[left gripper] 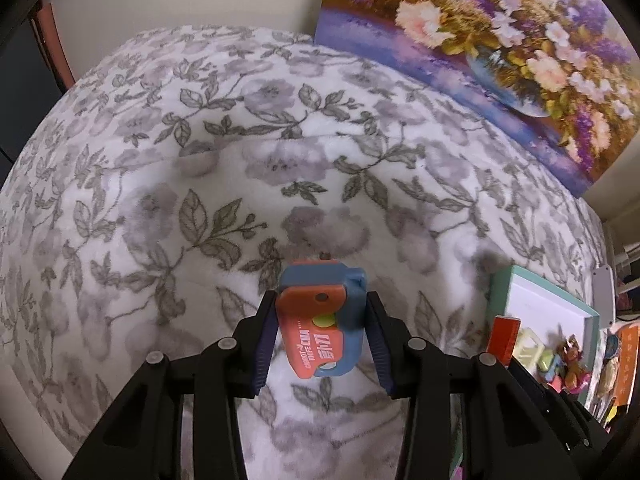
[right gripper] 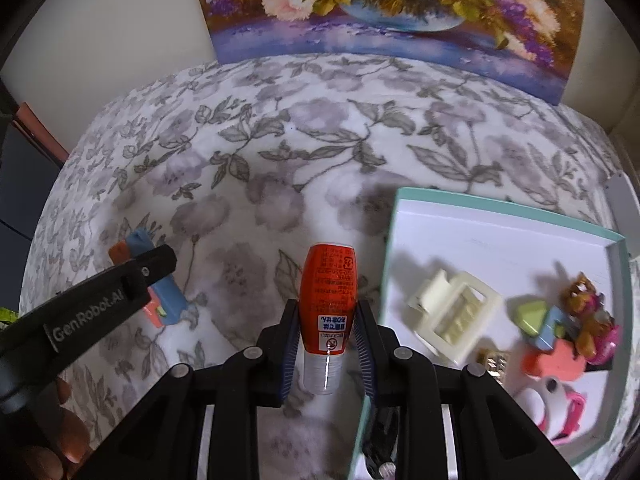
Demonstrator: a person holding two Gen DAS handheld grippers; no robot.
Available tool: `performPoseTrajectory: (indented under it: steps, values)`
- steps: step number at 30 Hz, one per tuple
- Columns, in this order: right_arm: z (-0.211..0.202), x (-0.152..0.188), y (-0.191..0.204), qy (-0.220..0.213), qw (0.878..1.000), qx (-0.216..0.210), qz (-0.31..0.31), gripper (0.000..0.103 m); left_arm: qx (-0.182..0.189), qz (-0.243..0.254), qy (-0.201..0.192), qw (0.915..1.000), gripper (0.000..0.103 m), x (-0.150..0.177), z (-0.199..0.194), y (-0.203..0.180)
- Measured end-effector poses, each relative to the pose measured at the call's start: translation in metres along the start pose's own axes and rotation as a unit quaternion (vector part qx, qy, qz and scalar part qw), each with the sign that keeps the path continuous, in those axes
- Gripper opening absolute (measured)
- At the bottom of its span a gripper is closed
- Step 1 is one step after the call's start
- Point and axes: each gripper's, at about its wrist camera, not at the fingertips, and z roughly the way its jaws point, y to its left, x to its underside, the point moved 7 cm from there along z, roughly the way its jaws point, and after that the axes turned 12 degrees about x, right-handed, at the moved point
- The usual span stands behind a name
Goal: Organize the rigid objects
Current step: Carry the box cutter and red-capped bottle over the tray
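Left gripper (left gripper: pixel 320 320) clamps an orange-blue knife (left gripper: pixel 320 320) above the floral blanket (left gripper: pixel 160 200), a tray (left gripper: pixel 540 296) to its right. Right gripper (right gripper: pixel 326 328) pinches a red bottle (right gripper: pixel 328 300) over the blanket, beside the tray's rim (right gripper: pixel 386 264), which holds a cream clip (right gripper: pixel 452 312) and toys (right gripper: pixel 580 320).

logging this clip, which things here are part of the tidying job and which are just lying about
Part of the job:
- orange and blue cutter, in left tongs
- red bottle, in right tongs
- teal tray
- cream hair clip in the tray

Lying about:
- flower painting
- floral blanket
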Motion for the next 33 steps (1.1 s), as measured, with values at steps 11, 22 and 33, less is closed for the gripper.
performPoseTrajectory:
  steps: [11, 22, 33]
  values:
    - [-0.045, 0.017, -0.015, -0.027, 0.999, -0.018, 0.026, 0.029, 0.004, 0.043, -0.044, 0.9981, 0.044, 0.014, -0.046, -0.025]
    - [-0.066, 0.046, -0.05, -0.029, 0.997, -0.014, 0.064, 0.029, 0.025, 0.071, -0.034, 0.9966, 0.044, 0.052, -0.058, -0.047]
    - [-0.063, 0.068, -0.087, -0.015, 0.996, 0.007, 0.092, 0.029, 0.052, 0.106, -0.019, 0.9928, 0.044, 0.085, -0.06, -0.084]
